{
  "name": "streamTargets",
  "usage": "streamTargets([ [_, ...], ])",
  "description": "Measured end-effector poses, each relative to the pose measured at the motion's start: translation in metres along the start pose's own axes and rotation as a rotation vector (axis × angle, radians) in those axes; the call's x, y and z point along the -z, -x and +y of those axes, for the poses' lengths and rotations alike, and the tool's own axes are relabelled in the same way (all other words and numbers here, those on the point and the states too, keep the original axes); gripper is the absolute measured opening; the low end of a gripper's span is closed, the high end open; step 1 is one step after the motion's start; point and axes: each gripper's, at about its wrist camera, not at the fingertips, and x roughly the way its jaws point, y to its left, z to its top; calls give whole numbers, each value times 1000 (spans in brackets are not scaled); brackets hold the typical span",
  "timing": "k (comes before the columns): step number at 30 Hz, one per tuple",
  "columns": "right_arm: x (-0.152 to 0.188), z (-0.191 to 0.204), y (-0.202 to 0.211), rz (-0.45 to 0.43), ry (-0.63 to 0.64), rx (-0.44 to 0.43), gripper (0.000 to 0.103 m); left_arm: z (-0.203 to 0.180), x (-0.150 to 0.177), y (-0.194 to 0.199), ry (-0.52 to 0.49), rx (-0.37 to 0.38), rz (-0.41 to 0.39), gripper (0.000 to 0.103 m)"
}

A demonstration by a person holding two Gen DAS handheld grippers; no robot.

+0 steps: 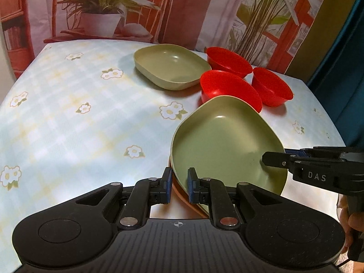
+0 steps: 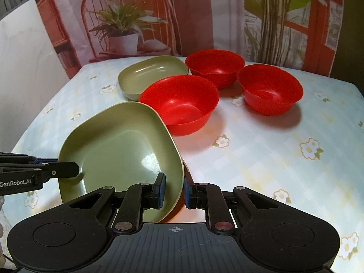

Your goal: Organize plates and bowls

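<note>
Both grippers are clamped on one green plate [image 1: 225, 141], each pinching its rim from an opposite side; the left gripper [image 1: 179, 185] grips the near-left edge, one pad inside the rim and one outside; the right gripper [image 2: 174, 187] does the same on the opposite edge, and it shows in the left view reaching in from the right; an orange-brown edge shows just beneath the plate between the pads, perhaps a second plate nested under it, though I cannot tell for sure; the held plate hangs tilted over the near part of the table [image 1: 68, 118], its far rim overlapping the nearest red bowl [image 2: 179, 104] in both views, whether touching or just above I cannot tell; the move ahead, as I judge it, turns on the second green plate [image 1: 170, 67], which lies flat on the cloth beyond and to the left of the held one, with the nearest bowl just beside its right edge; so the carried plate should travel forward and leftward, and that bowl is what stands closest to the path; two more red bowls [image 2: 215, 69] [image 2: 269, 88] sit farther right, well clear; behind the table hangs a printed backdrop [image 1: 182, 6] of plants and chairs.
</note>
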Motion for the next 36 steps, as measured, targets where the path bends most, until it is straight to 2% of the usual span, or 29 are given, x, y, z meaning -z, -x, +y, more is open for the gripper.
streamTargets([
  [17, 1, 3, -1, -2, 37, 8, 17, -1, 0, -6, 13, -8, 19, 16],
  [21, 2, 3, 1, -5, 35, 7, 17, 0, 0, -5, 9, -18, 18, 19],
  [23, 2, 3, 2, -9, 39, 6, 20, 1, 0, -5, 11, -21, 17, 19],
  [25, 1, 4, 3, -19, 51, 25, 38, 3, 1, -5, 16, -29, 20, 19],
  [26, 0, 4, 4, -23, 56, 28, 40, 4, 2, -6, 20, -29, 21, 20],
  [36, 3, -8, 5, -16, 25, 41, 35, 4, -3, -5, 25, -46, 7, 21],
])
